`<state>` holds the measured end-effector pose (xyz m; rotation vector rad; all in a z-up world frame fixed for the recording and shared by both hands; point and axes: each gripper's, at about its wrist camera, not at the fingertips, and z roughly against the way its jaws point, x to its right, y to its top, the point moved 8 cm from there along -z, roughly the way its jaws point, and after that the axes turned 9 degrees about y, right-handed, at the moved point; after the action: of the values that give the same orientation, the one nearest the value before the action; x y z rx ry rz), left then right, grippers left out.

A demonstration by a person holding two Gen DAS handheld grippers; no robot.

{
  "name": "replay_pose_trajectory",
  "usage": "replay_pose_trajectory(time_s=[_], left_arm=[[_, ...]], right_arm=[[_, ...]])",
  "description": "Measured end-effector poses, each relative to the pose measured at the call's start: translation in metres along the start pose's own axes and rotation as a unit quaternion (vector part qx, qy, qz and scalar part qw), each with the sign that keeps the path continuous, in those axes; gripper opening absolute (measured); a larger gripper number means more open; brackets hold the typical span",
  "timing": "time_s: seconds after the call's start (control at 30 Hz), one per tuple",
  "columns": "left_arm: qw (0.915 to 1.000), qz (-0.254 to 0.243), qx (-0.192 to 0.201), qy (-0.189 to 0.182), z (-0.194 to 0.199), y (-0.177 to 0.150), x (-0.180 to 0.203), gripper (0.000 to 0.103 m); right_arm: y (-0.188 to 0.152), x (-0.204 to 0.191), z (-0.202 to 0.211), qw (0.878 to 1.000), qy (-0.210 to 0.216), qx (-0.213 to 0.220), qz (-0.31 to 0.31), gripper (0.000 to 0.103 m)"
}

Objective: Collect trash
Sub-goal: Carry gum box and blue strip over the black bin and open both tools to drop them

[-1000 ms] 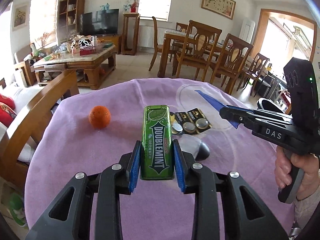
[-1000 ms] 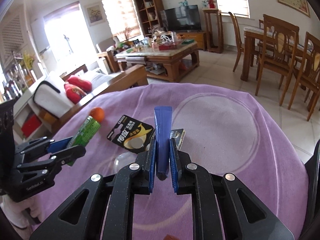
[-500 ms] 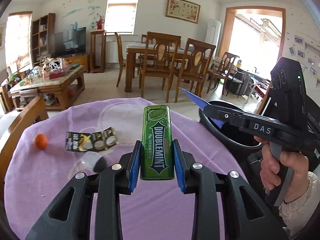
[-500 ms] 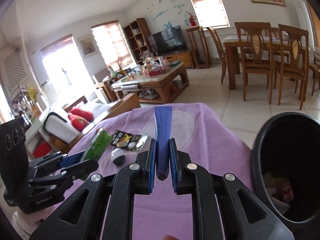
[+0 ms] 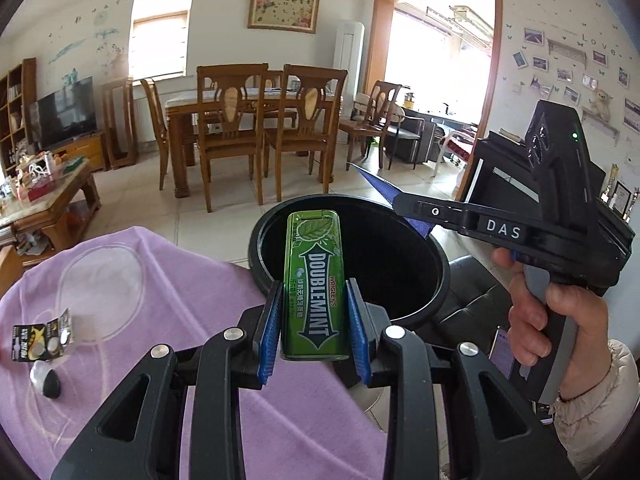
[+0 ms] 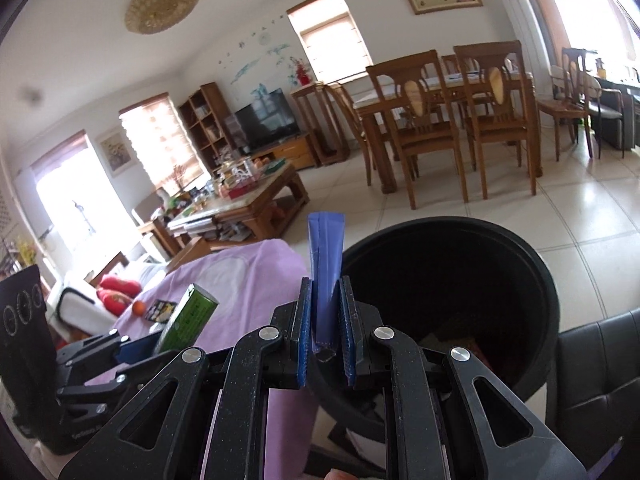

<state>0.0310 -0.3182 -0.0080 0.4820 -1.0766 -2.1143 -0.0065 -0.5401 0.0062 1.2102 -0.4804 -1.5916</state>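
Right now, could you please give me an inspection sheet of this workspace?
Surface: purple tablecloth.
Job's things: green Doublemint pack, blue wrapper, black bin beside the table.
Clutter: battery card, orange.
Grippers: left gripper shut on the pack; right gripper shut on the wrapper; both near the bin's rim.
Cables: nothing seen.
Surroundings: dining chairs, coffee table, TV.

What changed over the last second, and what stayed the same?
Both grippers swung from over the purple tablecloth toward the black trash bin beside it. Unchanged: left gripper shut on the green Doublemint pack, right gripper shut on the blue wrapper; nothing dropped yet.
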Motion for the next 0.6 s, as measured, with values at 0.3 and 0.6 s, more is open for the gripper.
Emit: replay_pose_trajectory(time_s=[0.3,0.6], left_arm=[[0.9993,-0.02,-0.025,-0.02,-0.051,0.005,0.05,0.03],[0.9981,-0.028,-0.05,-0.023,-0.081,0.0,0.07,0.03]], right_arm=[[-0.008,0.077,0.02,0.999,-0.026,0.008,-0.047,0.014],[-0.019,0.106,0.004,0.997,-0.029,-0.001,-0.073,0.014]])
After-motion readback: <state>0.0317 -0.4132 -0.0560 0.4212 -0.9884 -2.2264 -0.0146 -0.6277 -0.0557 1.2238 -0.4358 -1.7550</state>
